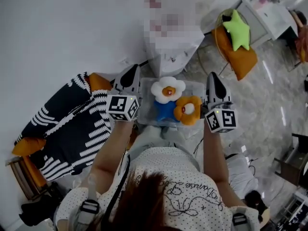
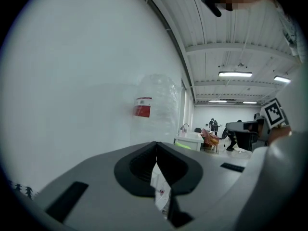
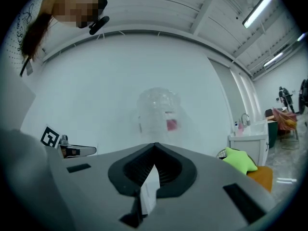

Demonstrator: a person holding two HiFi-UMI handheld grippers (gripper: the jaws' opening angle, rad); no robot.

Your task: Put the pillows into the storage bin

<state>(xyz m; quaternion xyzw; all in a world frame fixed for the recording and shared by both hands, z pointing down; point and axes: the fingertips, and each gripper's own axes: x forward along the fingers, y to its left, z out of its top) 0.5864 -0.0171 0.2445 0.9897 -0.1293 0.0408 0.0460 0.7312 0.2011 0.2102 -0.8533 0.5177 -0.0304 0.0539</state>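
Two thin pinches carry everything in the head view: left gripper [image 1: 132,77] and right gripper [image 1: 213,81] clenched on opposite end rims of the clear storage bin [image 1: 197,85], apparently held clear of the floor in front of the person. Could slide off that slick, hard plastic lip, or tip the load on any sag at one side. Inside already: a white-petalled flower pillow [image 1: 168,90], plush and rounded, leaning over a blue pillow [image 1: 165,110], beside an orange ring-shaped pillow [image 1: 188,110]. Loosely stacked, so liable to spill on a tilt. Off to the right, well apart, a lime green star pillow [image 1: 237,29] lying on an orange cushion [image 1: 240,57], not yet binned.

From the left gripper view: ribbed dark fingers [image 2: 138,165] pressed together, with only a pale sliver [image 2: 160,189] of plastic caught low between them. Shallow bite, easily lost. Ahead, a matte white wall [image 2: 82,90] and a clear, rounded water bottle [image 2: 155,105].

From the right gripper view: same clench, same thin translucent edge between the fingers [image 3: 130,170]. Could pop free on any flex of the bin wall. Soft five-pointed star at right.
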